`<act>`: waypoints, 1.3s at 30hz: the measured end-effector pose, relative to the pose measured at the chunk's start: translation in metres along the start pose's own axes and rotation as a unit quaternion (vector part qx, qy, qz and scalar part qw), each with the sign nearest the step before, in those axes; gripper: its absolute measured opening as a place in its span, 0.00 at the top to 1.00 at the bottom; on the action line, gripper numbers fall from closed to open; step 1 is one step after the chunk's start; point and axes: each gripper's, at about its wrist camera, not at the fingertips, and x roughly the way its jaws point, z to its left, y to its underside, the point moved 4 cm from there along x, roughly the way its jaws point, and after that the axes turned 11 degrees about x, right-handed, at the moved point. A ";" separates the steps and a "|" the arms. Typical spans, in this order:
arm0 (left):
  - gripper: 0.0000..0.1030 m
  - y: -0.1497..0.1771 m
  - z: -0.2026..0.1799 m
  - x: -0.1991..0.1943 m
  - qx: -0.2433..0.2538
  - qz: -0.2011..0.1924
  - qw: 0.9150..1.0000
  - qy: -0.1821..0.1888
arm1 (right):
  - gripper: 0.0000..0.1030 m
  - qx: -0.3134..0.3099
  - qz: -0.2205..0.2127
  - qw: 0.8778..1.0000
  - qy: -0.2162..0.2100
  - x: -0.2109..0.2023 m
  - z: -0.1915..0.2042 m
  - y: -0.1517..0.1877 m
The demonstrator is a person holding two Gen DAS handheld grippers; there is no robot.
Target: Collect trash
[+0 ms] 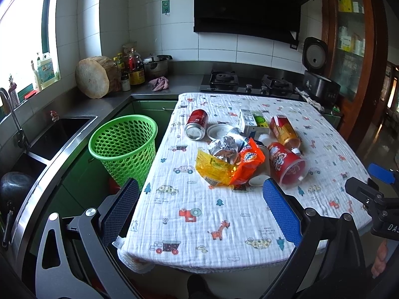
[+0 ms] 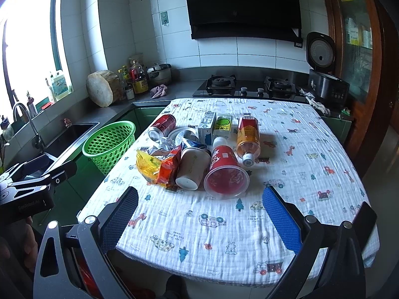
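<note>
Both grippers, left gripper (image 1: 202,209) and right gripper (image 2: 199,211), gape wide, empty. Red cup (image 2: 225,174) lies ahead of right gripper, mouth toward it; green basket (image 1: 124,147) stands far left, beside the counter (image 1: 224,224).

A green perforated basket (image 1: 123,147) stands beside a white tablecloth (image 1: 224,214) printed with cartoon cars and giraffes.

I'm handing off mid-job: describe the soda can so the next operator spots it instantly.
Start at the table with the cartoon-print cloth, then find the trash pile at its centre. The soda can lies on its side at the pile's far-left corner, nearest the green basket. It is the only metal can: red body, silver end facing the camera, beside a flat white lid.
</note>
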 end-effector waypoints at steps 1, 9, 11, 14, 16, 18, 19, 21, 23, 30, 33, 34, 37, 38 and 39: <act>0.05 0.000 0.000 0.000 0.000 0.000 1.000 0.001 | 0.06 0.000 0.000 1.000 0.001 0.000 0.000 0.000; 0.05 -0.002 -0.002 0.002 -0.001 0.002 1.000 0.001 | 0.06 0.002 0.001 1.000 0.002 0.002 -0.001 0.000; 0.05 -0.002 -0.002 0.002 -0.002 0.002 1.000 0.002 | 0.06 0.003 0.002 1.000 0.002 0.003 -0.001 0.000; 0.05 -0.003 -0.002 0.003 -0.002 0.002 1.000 0.001 | 0.06 0.003 0.003 1.000 0.001 0.003 0.000 0.000; 0.05 -0.003 -0.002 0.003 -0.003 0.002 1.000 0.001 | 0.06 0.003 0.002 1.000 0.001 0.004 0.000 0.000; 0.05 -0.003 -0.001 0.003 -0.002 0.002 1.000 0.001 | 0.06 0.003 0.002 1.000 0.000 0.004 -0.001 -0.001; 0.05 -0.003 -0.001 0.003 -0.002 0.002 1.000 0.000 | 0.06 0.004 0.002 1.000 0.000 0.004 -0.001 -0.001; 0.05 -0.004 0.000 0.004 -0.003 0.002 1.000 -0.001 | 0.06 0.004 0.002 1.000 -0.001 0.006 -0.001 -0.002; 0.05 -0.003 0.000 0.004 -0.003 0.002 1.000 -0.001 | 0.06 0.005 0.003 1.000 -0.002 0.007 -0.001 -0.002; 0.05 -0.004 0.001 0.005 -0.002 0.002 1.000 -0.002 | 0.06 0.005 0.004 1.000 -0.002 0.007 0.000 -0.002; 0.05 -0.004 0.001 0.004 -0.003 0.002 1.000 -0.002 | 0.06 0.005 0.004 1.000 -0.002 0.008 0.001 -0.002; 0.05 -0.004 0.001 0.004 -0.002 0.002 1.000 -0.002 | 0.06 0.004 0.004 1.000 -0.002 0.008 0.001 -0.002; 0.05 -0.004 0.002 0.005 -0.003 0.002 1.000 -0.002 | 0.06 0.004 0.004 1.000 -0.003 0.009 0.002 -0.001; 0.05 -0.004 0.002 0.005 -0.003 0.002 1.000 -0.002 | 0.06 0.004 0.004 1.000 -0.003 0.009 0.002 -0.002; 0.05 -0.004 0.002 0.005 -0.002 0.003 1.000 -0.002 | 0.06 0.005 0.005 1.000 -0.003 0.010 0.002 -0.001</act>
